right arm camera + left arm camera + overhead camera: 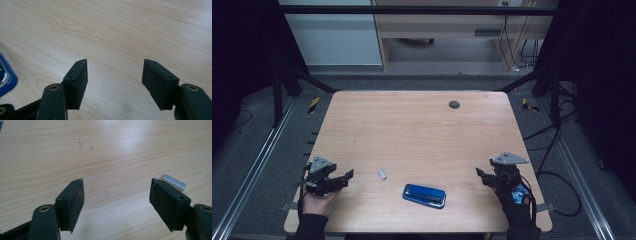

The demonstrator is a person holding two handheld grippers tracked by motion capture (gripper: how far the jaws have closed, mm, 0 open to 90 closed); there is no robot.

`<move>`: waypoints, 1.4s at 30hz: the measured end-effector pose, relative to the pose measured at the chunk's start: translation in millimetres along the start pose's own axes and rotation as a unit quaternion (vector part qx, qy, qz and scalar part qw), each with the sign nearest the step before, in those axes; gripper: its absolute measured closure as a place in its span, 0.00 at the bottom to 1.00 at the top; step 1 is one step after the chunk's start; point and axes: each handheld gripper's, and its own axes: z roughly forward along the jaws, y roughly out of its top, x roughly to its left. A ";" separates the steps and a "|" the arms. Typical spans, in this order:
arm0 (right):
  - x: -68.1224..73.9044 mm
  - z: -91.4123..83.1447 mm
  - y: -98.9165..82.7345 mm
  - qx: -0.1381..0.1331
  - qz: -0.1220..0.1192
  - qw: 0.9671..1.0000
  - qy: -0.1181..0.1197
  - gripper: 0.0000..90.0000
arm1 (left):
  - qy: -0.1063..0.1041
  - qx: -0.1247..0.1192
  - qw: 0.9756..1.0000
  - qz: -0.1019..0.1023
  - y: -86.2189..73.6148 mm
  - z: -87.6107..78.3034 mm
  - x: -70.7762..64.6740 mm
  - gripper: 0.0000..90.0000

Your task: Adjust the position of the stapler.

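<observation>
High view: wooden table, pale grain, with a small dark round disc set in its far side, right of centre. Near edge, centre: a blue stapler lying flat, long axis left to right, with a silvery strip along its near side. Just left of it and a little farther off, a small grey strip of staples, loose on the wood and touching nothing.

Left gripper at the near left corner, held in a bare hand, jaws pointing right toward the staples, well short of them. Left gripper view: left gripper spread wide, bare wood between the pads; the staple strip lies just beyond the right pad, outside the gap.

Right gripper at the near right edge, held in a black-gloved hand, jaws pointing left toward the stapler, well apart from it. Right gripper view: right gripper released, spread wide, nothing between the pads; a blue corner of the stapler at the left edge.
</observation>
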 end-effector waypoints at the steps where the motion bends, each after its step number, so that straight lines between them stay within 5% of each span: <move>1: 0.9 0.5 0.7 0.006 -0.004 1.000 0.006 0.43 | 0.001 0.004 1.000 0.004 -1.3 -1.4 1.3 0.31; 6: 4.4 0.6 3.8 0.018 -0.006 1.000 0.017 0.44 | 0.000 0.028 1.000 0.010 -8.5 1.8 4.2 0.31; 15: 10.4 0.0 16.2 0.024 -0.021 0.999 0.031 0.44 | -0.005 0.026 0.999 0.041 -6.4 6.3 -5.1 0.30; 42: 48.4 4.5 77.6 0.052 -0.093 0.989 0.102 0.45 | 0.001 0.039 0.998 0.041 -6.7 10.5 -3.7 0.30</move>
